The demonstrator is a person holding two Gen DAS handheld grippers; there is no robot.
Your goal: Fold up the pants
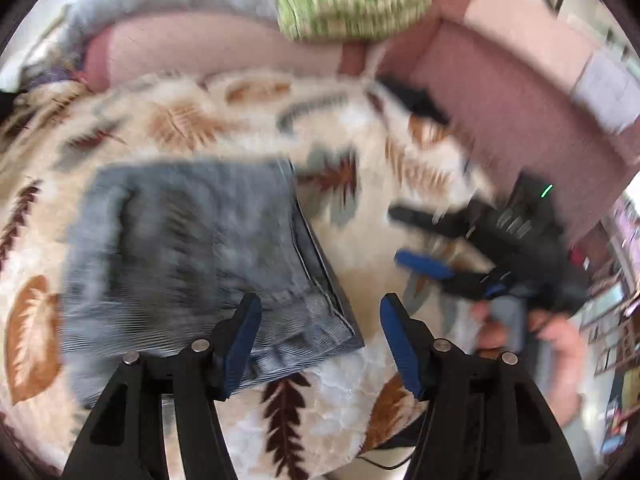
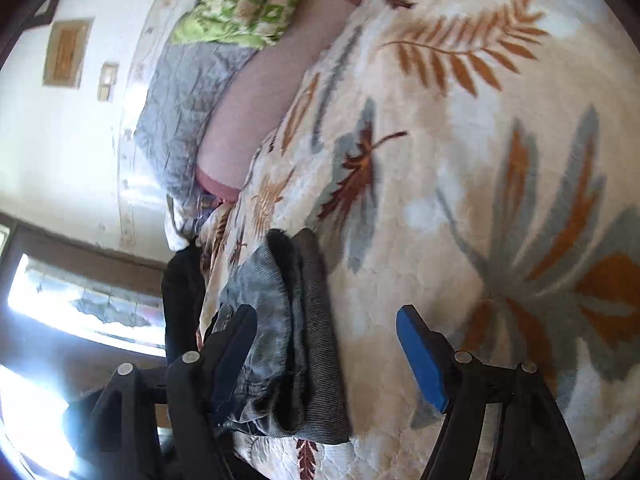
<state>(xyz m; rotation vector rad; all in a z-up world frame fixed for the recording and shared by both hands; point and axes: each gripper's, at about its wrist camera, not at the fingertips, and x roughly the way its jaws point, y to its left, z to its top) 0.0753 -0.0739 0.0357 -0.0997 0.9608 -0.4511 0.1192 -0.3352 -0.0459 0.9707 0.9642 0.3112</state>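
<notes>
The grey-blue jeans (image 1: 192,248) lie folded into a thick rectangle on a cream blanket with a leaf print (image 1: 352,292). My left gripper (image 1: 320,316) is open above the fold's near right corner, its left finger over the denim. My right gripper (image 1: 404,236) shows in the left wrist view to the right of the jeans, open and empty, with the hand behind it. In the right wrist view the right gripper (image 2: 326,324) is open, and the folded jeans (image 2: 280,332) are seen edge-on beside its left finger, apart from the pads.
A pink bedsheet (image 1: 208,48) lies beyond the blanket, with a green patterned pillow (image 1: 344,0) and a grey quilt (image 2: 180,112) near the wall. A dark item (image 1: 412,96) lies at the blanket's far right edge. A bright window (image 2: 80,300) is at the left.
</notes>
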